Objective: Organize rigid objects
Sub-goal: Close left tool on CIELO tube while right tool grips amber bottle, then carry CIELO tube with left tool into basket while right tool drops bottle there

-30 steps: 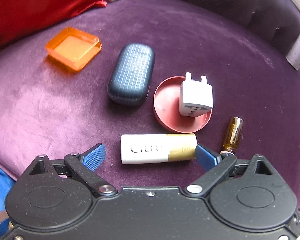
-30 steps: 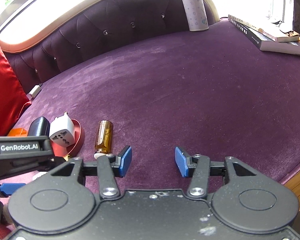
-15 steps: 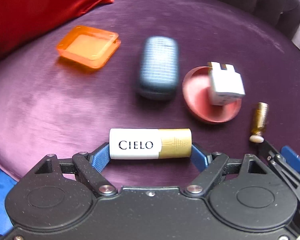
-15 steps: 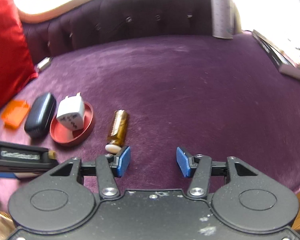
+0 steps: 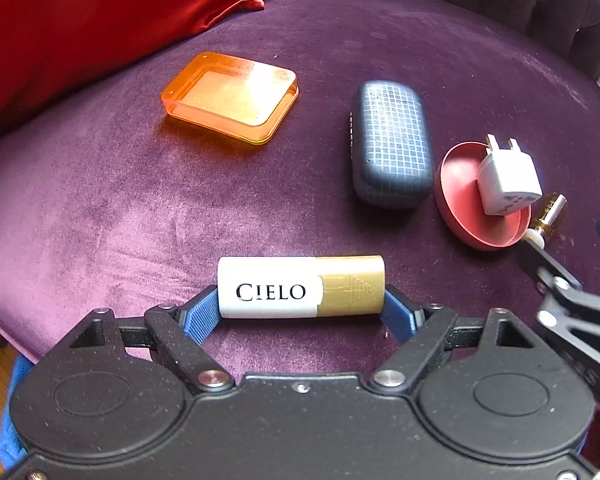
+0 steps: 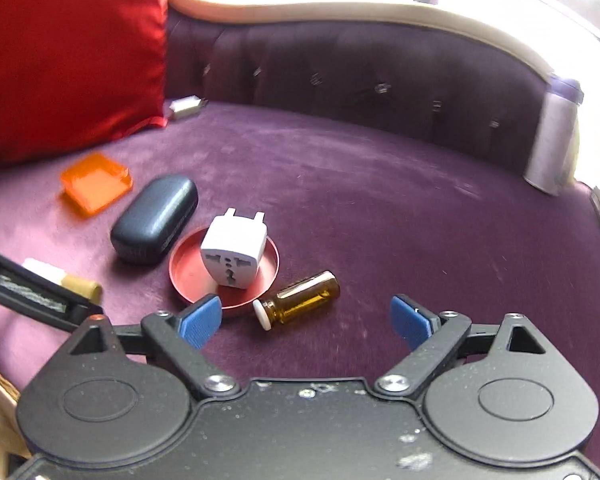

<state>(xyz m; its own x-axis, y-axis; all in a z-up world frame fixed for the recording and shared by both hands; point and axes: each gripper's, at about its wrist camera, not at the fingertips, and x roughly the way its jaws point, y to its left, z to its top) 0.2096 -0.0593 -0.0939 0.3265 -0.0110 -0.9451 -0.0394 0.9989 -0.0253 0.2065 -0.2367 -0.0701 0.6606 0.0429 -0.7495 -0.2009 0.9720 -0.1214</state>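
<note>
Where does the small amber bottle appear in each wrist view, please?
Left wrist: amber bottle at the far right edge, just beyond the red dish.
Right wrist: lower centre, lying on its side beside that dish.
Shared landmark: the white adapter in the dish.

Left tool (image 5: 300, 312) closed onto CIELO tube (image 5: 300, 287); right tool (image 6: 306, 322) jaws just opened wide, nothing between.

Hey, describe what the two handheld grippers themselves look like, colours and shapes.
Both match: the left gripper and right gripper have matte black bodies with two round housings, angular black linkage arms with silver pivot screws, and blue ribbed fingers. No cables or sleeves show.
</note>
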